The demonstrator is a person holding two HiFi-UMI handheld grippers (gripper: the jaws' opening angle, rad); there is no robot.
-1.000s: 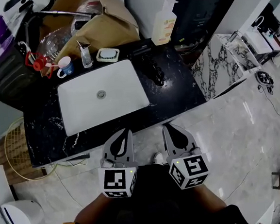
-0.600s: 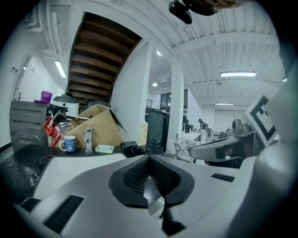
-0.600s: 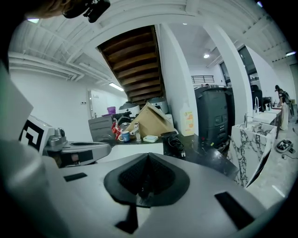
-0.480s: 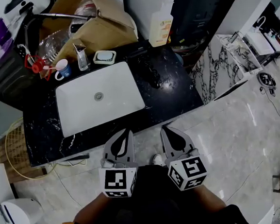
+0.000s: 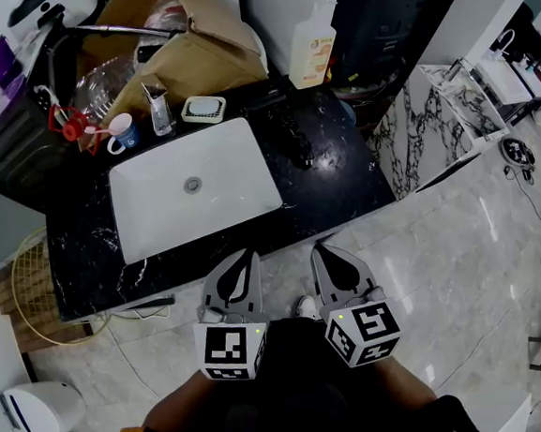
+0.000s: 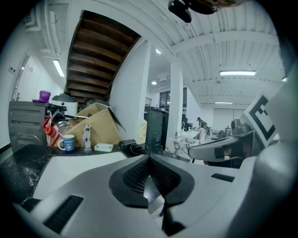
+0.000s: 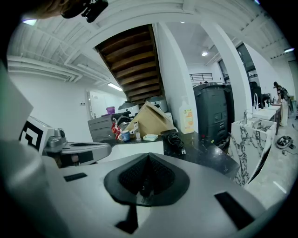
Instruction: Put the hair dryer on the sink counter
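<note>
Standing at the black desk (image 5: 344, 190), we are holding the left hand-held gripper (image 5: 246, 256) over the floor in front of the white sink (image 5: 192, 184), its jaws pressed together on nothing. Right of the sink, the black hair dryer (image 5: 296, 135) is lying on the desk, well apart from both tools. We are holding the right hand-held gripper (image 5: 319, 248) beside the left, likewise closed and empty.

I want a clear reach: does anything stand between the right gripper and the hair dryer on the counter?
Nothing visible does. The hair dryer lies on the black counter right of the sink. The right gripper, shut and empty, hangs off the counter's front edge, with only bare countertop between them.
</note>
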